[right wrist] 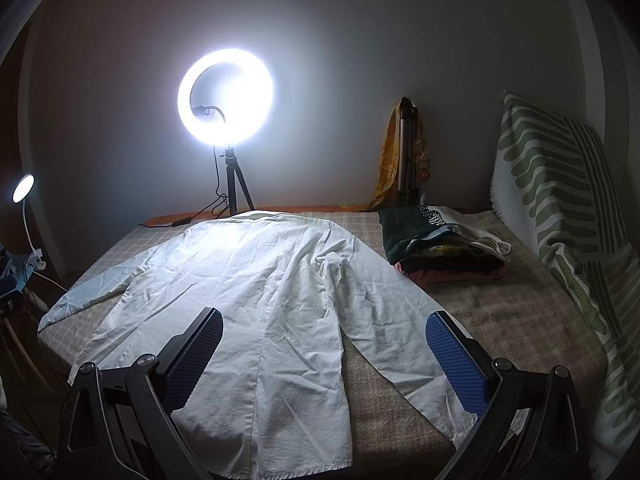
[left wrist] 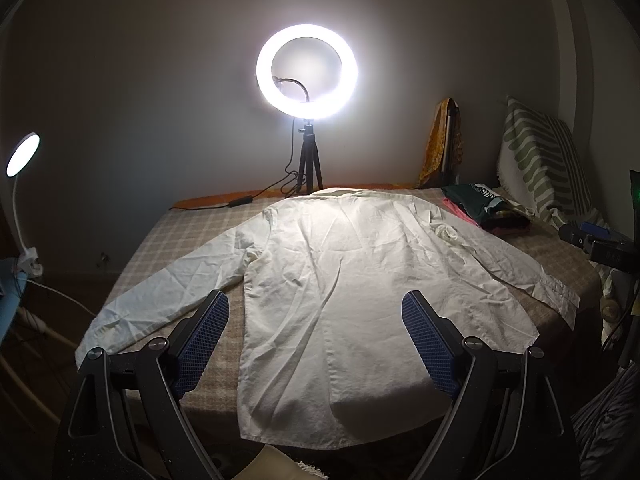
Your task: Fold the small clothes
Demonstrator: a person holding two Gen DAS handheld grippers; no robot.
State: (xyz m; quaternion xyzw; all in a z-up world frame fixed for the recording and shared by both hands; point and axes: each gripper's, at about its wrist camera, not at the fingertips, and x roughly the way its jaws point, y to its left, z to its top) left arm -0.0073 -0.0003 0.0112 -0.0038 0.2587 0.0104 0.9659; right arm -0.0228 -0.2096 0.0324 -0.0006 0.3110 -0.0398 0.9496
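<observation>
A white long-sleeved shirt [left wrist: 332, 280] lies flat on the bed, collar at the far end, both sleeves spread out to the sides; it also shows in the right wrist view [right wrist: 260, 300]. My left gripper [left wrist: 316, 304] is open and empty, hovering above the shirt's lower body near the hem. My right gripper [right wrist: 324, 324] is open and empty, above the shirt's right side and right sleeve [right wrist: 400, 332]. The right gripper's body shows at the right edge of the left wrist view [left wrist: 600, 240].
The bed has a beige checked cover [right wrist: 500, 320]. A pile of folded clothes [right wrist: 440, 244] sits at the far right. A green striped pillow [right wrist: 560, 184] leans on the right. A ring light on a tripod [right wrist: 226, 98] stands at the far edge. A desk lamp [left wrist: 22, 156] is at the left.
</observation>
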